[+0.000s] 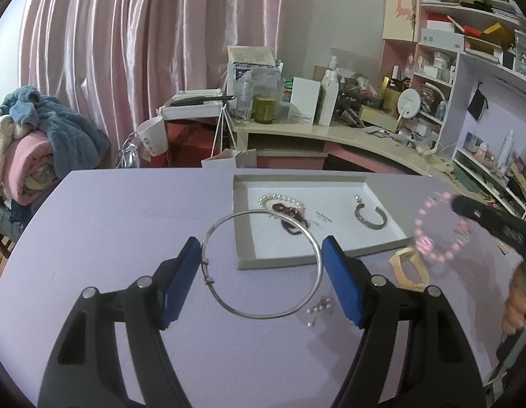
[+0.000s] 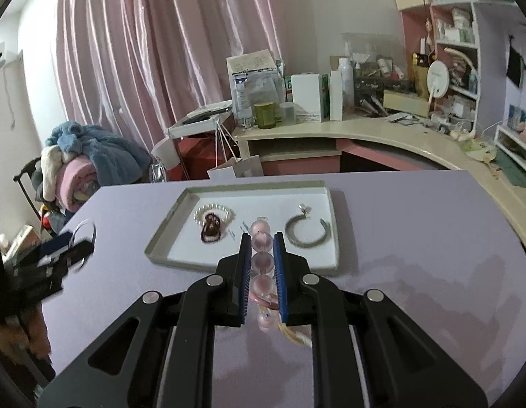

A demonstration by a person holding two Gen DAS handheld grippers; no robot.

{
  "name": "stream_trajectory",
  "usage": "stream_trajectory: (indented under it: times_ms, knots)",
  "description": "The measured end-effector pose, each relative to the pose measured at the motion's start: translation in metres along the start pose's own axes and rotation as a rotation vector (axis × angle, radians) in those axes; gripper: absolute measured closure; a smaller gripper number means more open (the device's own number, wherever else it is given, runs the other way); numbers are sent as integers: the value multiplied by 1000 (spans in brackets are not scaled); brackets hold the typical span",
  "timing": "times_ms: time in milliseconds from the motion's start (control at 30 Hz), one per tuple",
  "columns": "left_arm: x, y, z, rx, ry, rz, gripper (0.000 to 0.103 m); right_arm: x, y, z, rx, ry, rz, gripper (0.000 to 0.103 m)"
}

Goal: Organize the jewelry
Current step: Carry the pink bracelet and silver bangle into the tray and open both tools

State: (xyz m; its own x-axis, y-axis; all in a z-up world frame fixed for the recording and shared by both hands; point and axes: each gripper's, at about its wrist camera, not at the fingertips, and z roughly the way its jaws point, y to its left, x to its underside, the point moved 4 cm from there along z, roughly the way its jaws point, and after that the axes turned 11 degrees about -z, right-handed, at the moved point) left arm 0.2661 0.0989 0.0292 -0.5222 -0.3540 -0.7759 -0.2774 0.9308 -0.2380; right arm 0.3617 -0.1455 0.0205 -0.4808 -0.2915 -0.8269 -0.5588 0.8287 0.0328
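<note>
While the left claw is gripping the silver bangle above the desk, the right claw, clenching pink beads, is hovering nearer the tray ahead.

The lavender table carries a shallow grey tray, a cream bangle beside it, and small silver beads nearby.

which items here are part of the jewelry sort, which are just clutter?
Job: silver bangle in left tongs; pink bead bracelet in right tongs; tray; pearl bracelet; dark red beads; silver cuff; cream bracelet.
Clutter: blankets; green jar.
</note>
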Motion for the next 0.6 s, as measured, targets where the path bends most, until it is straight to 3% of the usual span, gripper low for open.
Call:
stream_trajectory:
  times_ms: [433, 600]
  knots:
    - [-28, -13, 47, 40, -5, 7, 30, -40, 8, 137, -69, 172, -35, 89]
    - [-33, -14, 64, 45, 9, 5, 30, -37, -7, 156, -46, 210, 3, 87]
